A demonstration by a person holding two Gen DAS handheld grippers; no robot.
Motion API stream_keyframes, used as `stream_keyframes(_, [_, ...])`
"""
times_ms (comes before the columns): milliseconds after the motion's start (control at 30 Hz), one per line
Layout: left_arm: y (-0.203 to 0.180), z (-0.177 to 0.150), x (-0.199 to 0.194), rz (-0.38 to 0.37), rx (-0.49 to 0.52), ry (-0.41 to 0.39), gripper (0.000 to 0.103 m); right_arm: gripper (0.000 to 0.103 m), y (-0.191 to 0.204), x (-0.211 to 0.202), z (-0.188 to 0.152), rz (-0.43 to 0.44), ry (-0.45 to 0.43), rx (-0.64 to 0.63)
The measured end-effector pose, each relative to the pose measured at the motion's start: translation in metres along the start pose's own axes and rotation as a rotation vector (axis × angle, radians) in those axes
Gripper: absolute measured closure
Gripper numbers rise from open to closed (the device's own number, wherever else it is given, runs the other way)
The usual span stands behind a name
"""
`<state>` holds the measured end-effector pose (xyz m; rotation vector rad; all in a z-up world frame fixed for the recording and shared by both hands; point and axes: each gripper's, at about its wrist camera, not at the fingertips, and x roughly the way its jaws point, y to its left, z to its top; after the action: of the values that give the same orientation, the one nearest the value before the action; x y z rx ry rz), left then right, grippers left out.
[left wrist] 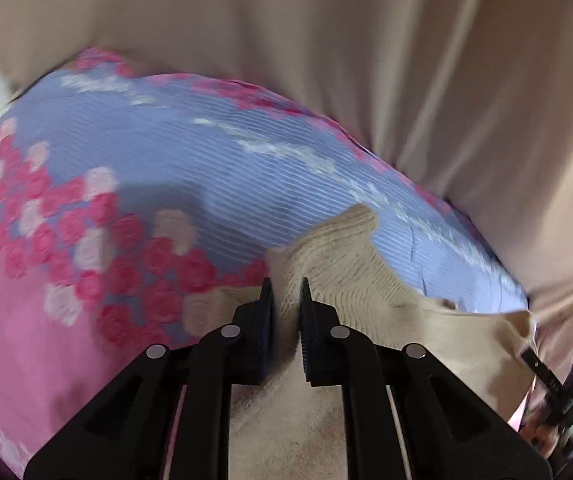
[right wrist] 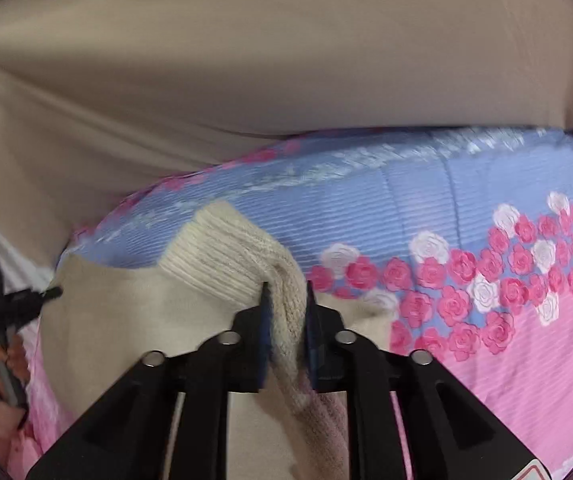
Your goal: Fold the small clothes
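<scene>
Left gripper (left wrist: 286, 292): your fingers (left wrist: 264, 304) are clenched on a bunched ridge of the cream ribbed-knit small garment (left wrist: 338, 256). Right gripper (right wrist: 286, 296): likewise clamped on a raised fold of the same knit (right wrist: 222, 252), just beside its ribbed cuff or hem.

The garment lies on the bed, over the quilted bedspread of blue ribbed fabric with pink and white roses (right wrist: 426, 208), near the far edge where the bedspread meets the draped beige cloth (right wrist: 246, 60). A smoother cream panel spreads between the two grips; I cannot tell whether it is part of the garment.

Judgement: you appear to be mid-fold, both ends held. To do this well, carry both grippers at matching height and pace so the fold line lies straight. Keep light tension across the panel; the knit will likely stretch and sag. Set the edge down square before releasing. Blur in both views suggests speed; slow down before the lay.
</scene>
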<state>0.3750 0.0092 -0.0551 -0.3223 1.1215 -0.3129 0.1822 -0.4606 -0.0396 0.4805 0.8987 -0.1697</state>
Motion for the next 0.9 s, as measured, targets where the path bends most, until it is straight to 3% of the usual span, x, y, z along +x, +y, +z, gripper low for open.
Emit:
stream_keyframes(33, [0.004, -0.002, 0.010, 0.031, 0.000, 0.015, 0.086, 0.066, -0.011, 0.023, -0.004, -0.086, 0.062, 0.004])
stream_keyframes(100, [0.006, -0.008, 0.038, 0.089, 0.031, 0.089, 0.083, 0.069, -0.024, 0.045, -0.012, -0.191, 0.151, 0.041])
stream_keyframes(133, [0.008, -0.015, 0.046, 0.162, 0.039, 0.126, 0.084, 0.069, -0.031, 0.041, -0.019, -0.151, 0.154, 0.101])
stream_keyframes(200, [0.010, -0.024, 0.028, 0.111, 0.020, 0.088, 0.078, 0.063, -0.035, 0.018, -0.031, -0.091, 0.117, 0.159])
stream_keyframes(267, [0.013, -0.039, 0.006, 0.088, 0.009, 0.045, 0.051, 0.058, -0.034, -0.006, -0.052, -0.074, 0.109, 0.166])
stream_keyframes(367, [0.017, -0.071, -0.022, 0.101, 0.033, 0.010, 0.045, 0.049, -0.029, -0.022, -0.088, -0.087, 0.153, 0.145])
stream_keyframes(567, [0.041, -0.134, -0.022, 0.121, -0.066, 0.106, 0.032, 0.041, -0.029, -0.010, -0.149, -0.033, 0.264, 0.254])
stream_keyframes(633, [0.055, -0.147, -0.017, 0.063, -0.162, 0.152, 0.032, 0.040, -0.031, -0.005, -0.155, -0.011, 0.247, 0.328])
stream_keyframes(667, [0.059, -0.152, -0.014, 0.045, -0.198, 0.163, 0.034, 0.046, -0.030, -0.005, -0.154, 0.010, 0.228, 0.340])
stream_keyframes(700, [0.060, -0.154, -0.016, 0.043, -0.215, 0.148, 0.036, 0.071, -0.029, -0.004, -0.154, 0.033, 0.228, 0.348])
stream_keyframes(767, [0.059, -0.153, -0.016, 0.015, -0.208, 0.164, 0.075, 0.077, -0.031, -0.004, -0.149, 0.066, 0.241, 0.387])
stream_keyframes(900, [0.056, -0.144, -0.051, -0.039, -0.213, 0.158, 0.086, 0.081, -0.021, -0.047, -0.132, 0.084, 0.216, 0.312])
